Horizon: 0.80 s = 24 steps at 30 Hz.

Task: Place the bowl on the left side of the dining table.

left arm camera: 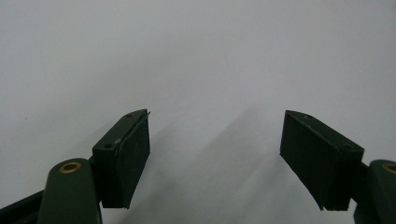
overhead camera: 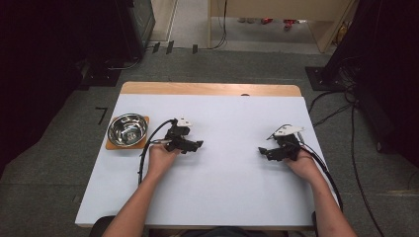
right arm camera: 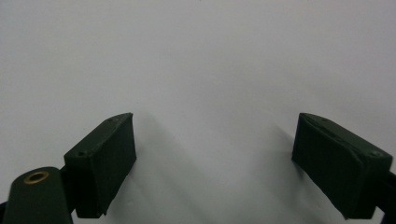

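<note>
With both jaws spread and nothing between them, the left gripper should swing toward the shiny round steel bowl on its square wooden coaster; the right gripper can rest on the white table.

left tool near bowl | right tool apart | jaws seemingly empty

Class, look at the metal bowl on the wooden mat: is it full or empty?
Empty: the high view shows the metal bowl's bare shiny bottom, upright on its wooden mat.

Black hand-held gripper — black cable, brass screw
</note>
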{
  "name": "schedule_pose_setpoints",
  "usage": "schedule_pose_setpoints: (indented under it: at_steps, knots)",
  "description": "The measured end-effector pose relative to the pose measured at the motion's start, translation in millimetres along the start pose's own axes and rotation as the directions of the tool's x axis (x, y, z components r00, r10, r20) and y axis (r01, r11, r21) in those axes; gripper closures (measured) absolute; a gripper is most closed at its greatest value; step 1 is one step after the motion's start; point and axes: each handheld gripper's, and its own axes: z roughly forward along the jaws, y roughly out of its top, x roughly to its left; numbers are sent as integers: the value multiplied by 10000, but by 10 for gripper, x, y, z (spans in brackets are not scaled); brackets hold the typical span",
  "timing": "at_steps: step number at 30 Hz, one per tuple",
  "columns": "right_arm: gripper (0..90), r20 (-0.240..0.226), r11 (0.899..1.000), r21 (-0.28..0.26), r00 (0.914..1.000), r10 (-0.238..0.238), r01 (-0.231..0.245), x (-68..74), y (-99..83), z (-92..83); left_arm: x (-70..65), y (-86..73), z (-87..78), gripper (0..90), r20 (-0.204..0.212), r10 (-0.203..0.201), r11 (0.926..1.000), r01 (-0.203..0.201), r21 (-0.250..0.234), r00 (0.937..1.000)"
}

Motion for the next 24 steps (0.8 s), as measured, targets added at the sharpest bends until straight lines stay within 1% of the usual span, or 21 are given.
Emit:
schedule_pose_setpoints:
  at_steps: [3, 4, 6, 9, 12, 13, 14, 15, 16, 24]
  knots:
    - [130, 0, 10000, 0, 10000, 1, -1, 0, 0, 0, -16, -16, 45, 245, -2, 227, 9996, -227, 185, 9997]
    - [130, 1, 10000, 0, 10000, 2, -2, 0, 0, 0, -21, -24, 54, 238, -20, 415, 9991, -415, 91, 9991]
    - [130, 0, 10000, 1, 10000, 3, -3, 0, 0, 0, -31, -33, 76, 224, -63, 636, 9980, -636, -3, 9980]
    - [130, -1, 10000, -2, 10000, 0, 0, 0, 0, 0, -44, -49, 94, 193, -88, 804, 9967, -805, -88, 9967]
    - [130, 2, 10000, 0, 10000, 1, -1, 0, 0, 0, -41, -70, 105, 177, -39, 758, 9967, -759, -293, 9971]
    - [130, 0, 10000, -1, 10000, 0, 0, 0, 0, 0, -41, -83, 112, 157, 81, 798, 9961, -794, -377, 9968]
    - [130, 1, 10000, -1, 10000, 1, -1, 0, 0, 0, -52, -88, 121, 118, 123, 931, 9951, -926, -353, 9956]
    - [130, 1, 10000, -6, 10000, 18, -18, 2, 0, 0, -62, -88, 126, 108, 56, 967, 9947, -964, -350, 9953]
    - [130, 2, 10000, -5, 10000, 20, -20, 2, 0, 0, -54, -89, 123, 108, 108, 925, 9951, -920, -369, 9957]
    - [130, 3, 10000, 0, 10000, 2, -2, 0, 0, 0, -58, -89, 124, 108, 87, 938, 9950, -935, -362, 9955]
